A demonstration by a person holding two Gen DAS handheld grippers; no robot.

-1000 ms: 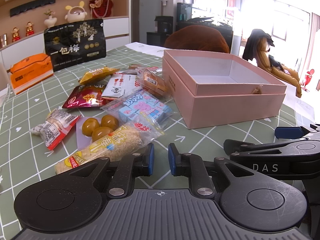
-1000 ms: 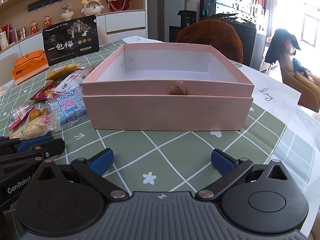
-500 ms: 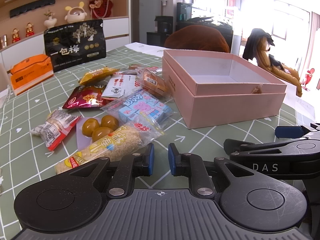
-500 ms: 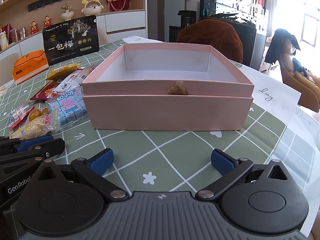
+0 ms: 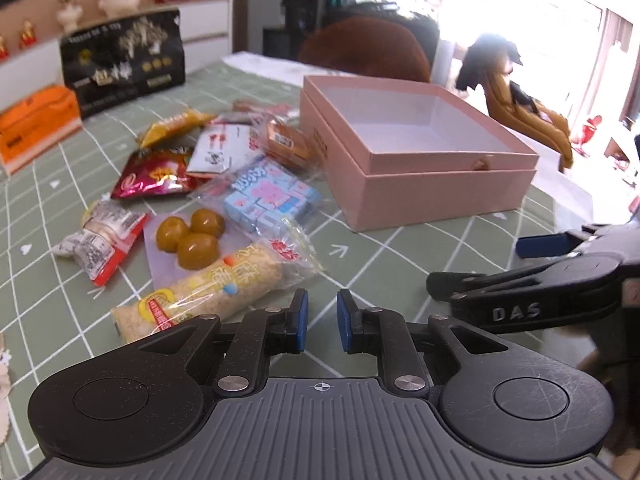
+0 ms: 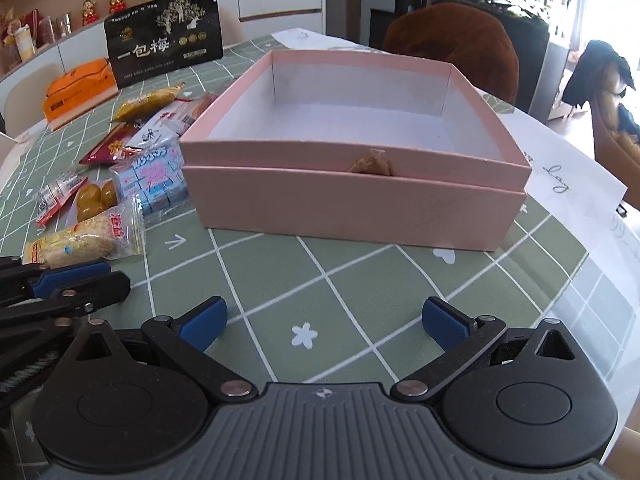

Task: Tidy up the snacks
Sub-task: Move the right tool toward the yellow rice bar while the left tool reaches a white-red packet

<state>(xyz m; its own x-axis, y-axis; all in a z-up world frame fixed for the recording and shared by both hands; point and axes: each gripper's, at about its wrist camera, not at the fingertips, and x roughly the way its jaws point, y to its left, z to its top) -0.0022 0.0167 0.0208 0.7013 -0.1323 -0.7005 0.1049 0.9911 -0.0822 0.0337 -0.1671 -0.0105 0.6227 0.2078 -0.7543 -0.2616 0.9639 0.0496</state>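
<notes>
Left wrist view shows the left gripper [image 5: 319, 327] with its jaws drawn together and nothing between them, just above the green checked tablecloth [image 5: 384, 256]. Just ahead lies a rice-cracker packet [image 5: 208, 288], part of a pile of snacks [image 5: 216, 184] left of the pink box [image 5: 432, 196]. The picture is blurred, so the smaller wrappers may be misread. Right wrist view: the right gripper [image 6: 323, 322] has its jaws wide apart, empty, facing the open box.

A pale pink box [image 6: 356, 200] with a white inside is sitting on a sage-green tablecloth [image 6: 360, 280] that is showing a white grid, hearts and flowers.
</notes>
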